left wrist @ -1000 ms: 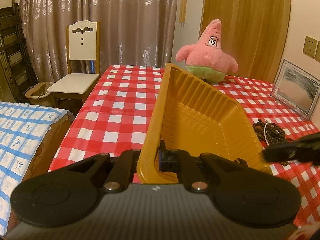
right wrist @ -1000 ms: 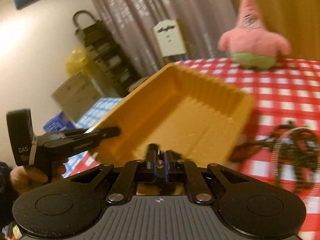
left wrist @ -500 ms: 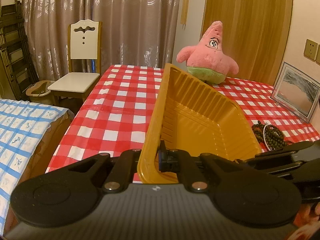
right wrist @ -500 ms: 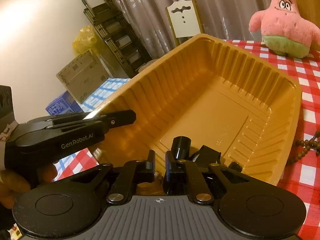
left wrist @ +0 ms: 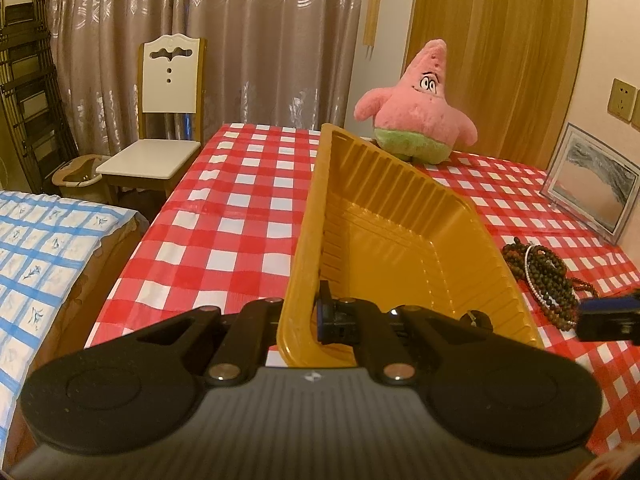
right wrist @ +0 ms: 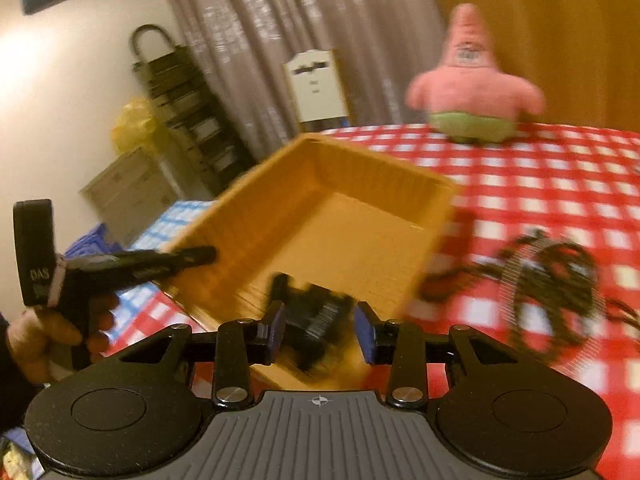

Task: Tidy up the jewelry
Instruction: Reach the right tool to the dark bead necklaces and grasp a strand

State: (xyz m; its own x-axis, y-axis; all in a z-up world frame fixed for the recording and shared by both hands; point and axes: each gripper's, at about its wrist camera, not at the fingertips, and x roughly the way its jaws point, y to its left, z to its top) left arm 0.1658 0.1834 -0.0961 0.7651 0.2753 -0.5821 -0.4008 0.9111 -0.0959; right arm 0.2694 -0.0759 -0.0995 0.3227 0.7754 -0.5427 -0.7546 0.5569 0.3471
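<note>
My left gripper (left wrist: pixel 316 316) is clamped on the near wall of the yellow tray (left wrist: pixel 400 236), holding it tipped up on the checked tablecloth (left wrist: pixel 224 224). My right gripper (right wrist: pixel 320 334) hangs with its jaws apart over the tray's near end, with a small dark object (right wrist: pixel 316 316) blurred between them that they do not seem to grip; I cannot tell what it is. The beaded bracelets (left wrist: pixel 544 276) lie in a heap on the cloth just beside the tray, outside it. I judge the sorting barely begun: at most one piece is in the tray, and the beads are left to gather.
</note>
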